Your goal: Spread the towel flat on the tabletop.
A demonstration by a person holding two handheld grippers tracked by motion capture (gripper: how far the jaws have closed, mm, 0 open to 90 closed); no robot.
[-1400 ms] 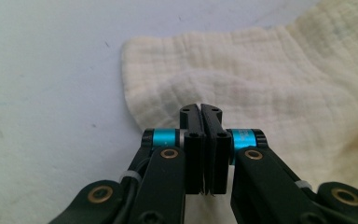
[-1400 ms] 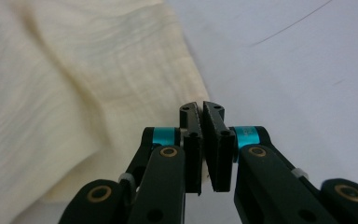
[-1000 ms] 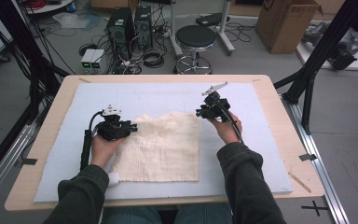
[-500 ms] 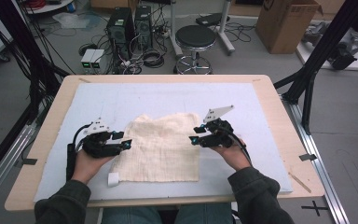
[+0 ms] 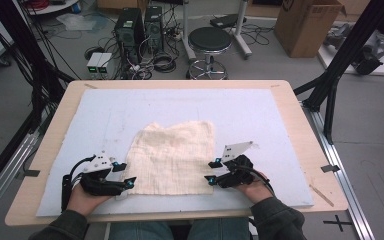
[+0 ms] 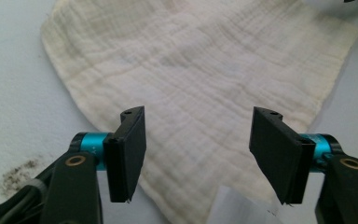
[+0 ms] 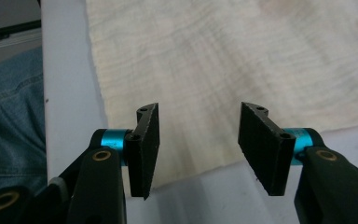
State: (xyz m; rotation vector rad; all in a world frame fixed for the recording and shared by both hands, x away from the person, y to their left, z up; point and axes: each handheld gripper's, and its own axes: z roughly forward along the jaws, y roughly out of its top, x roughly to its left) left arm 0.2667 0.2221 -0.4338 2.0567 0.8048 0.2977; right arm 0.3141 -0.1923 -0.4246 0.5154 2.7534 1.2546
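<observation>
Both jaw pairs have just been opening and stand apart with nothing gripped. The left gripper (image 5: 122, 181) and right gripper (image 5: 214, 171) flank the near corners of the cream-coloured crinkled square cloth (image 5: 172, 156), which lies flat on the pale blue table mat (image 5: 280, 125).

Right gripper (image 7: 198, 149) at bottom centre, black jaws apart and just been opening, nothing between them, cream cloth (image 7: 242, 65) across upper right, pale mat (image 7: 65, 93) at left, denim (image 7: 9, 116) far left
</observation>
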